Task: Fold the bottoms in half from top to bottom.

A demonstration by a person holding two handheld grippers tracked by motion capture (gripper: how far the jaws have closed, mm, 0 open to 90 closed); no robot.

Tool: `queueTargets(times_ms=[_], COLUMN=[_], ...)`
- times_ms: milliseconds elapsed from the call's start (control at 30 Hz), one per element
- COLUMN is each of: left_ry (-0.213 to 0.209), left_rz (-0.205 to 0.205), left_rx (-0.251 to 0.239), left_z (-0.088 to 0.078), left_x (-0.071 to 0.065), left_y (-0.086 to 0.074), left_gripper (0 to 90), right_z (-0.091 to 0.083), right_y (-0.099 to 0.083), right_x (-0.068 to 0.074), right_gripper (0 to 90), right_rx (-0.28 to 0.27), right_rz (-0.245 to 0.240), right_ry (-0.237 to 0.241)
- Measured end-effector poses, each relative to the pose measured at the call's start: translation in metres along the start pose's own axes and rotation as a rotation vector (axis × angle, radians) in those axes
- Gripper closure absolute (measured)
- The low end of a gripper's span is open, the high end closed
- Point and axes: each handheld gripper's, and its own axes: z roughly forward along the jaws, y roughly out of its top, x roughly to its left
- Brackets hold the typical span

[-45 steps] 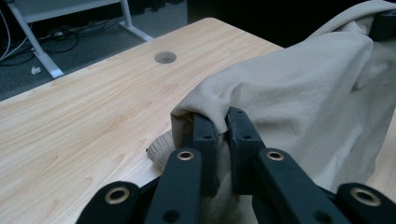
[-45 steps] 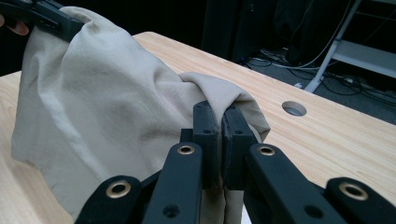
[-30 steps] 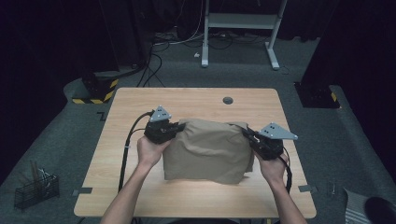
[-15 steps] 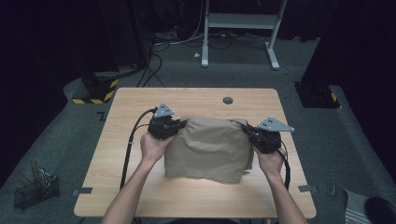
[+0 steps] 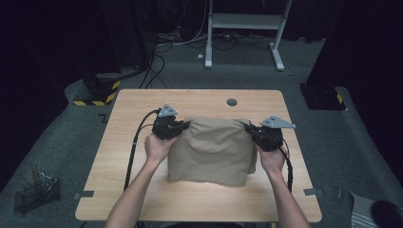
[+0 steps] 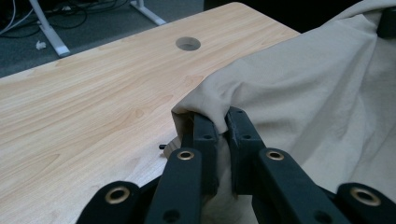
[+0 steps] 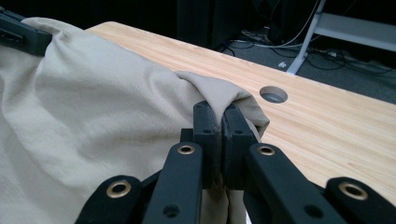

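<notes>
Standing here I see, at nine o'clock of the cloth, the left tool (image 5: 184, 126) clenched on the far left corner of the beige cloth (image 5: 211, 149), its two black jaws pinching a fold of fabric tight. The person's left hand (image 5: 157, 146) grips it from behind, a black cable (image 5: 135, 142) trailing off toward seven o'clock. The cloth lies folded in the middle of the wooden table (image 5: 119, 175), its far edge raised between the two tools. At three o'clock of the cloth, the right tool (image 5: 249, 129) is clamped on the far right corner. A round hole (image 5: 232, 101) sits in the table at twelve o'clock.
</notes>
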Motion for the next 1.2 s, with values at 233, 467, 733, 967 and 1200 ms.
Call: queueTargets(times_ms=[233,467,733,967,1200], left_ry=[0.006,0.032,0.03,0.042,0.055], left_rz=[-0.013,-0.009,-0.056,-0.07,-0.07], left_rx=[0.017,0.042,0.054,0.05,0.062], left_z=[0.011,0.025,0.039,0.048,0.058], left_x=[0.005,0.009,0.016,0.019,0.021], left_y=[0.0,-0.002,-0.007,-0.013,-0.019], left_gripper=[83.7,83.5,83.4,83.4,83.3], right_z=[0.01,0.027,0.038,0.046,0.055], right_y=[-0.003,-0.008,-0.013,-0.015,-0.02], right_x=[-0.007,-0.011,-0.016,-0.018,-0.021], right_gripper=[86.4,86.4,86.3,85.9,85.8], right_rx=[0.025,0.077,0.098,0.114,0.142], right_rz=[0.024,0.019,0.039,0.028,0.043], right_ry=[-0.002,-0.032,-0.041,-0.059,-0.063])
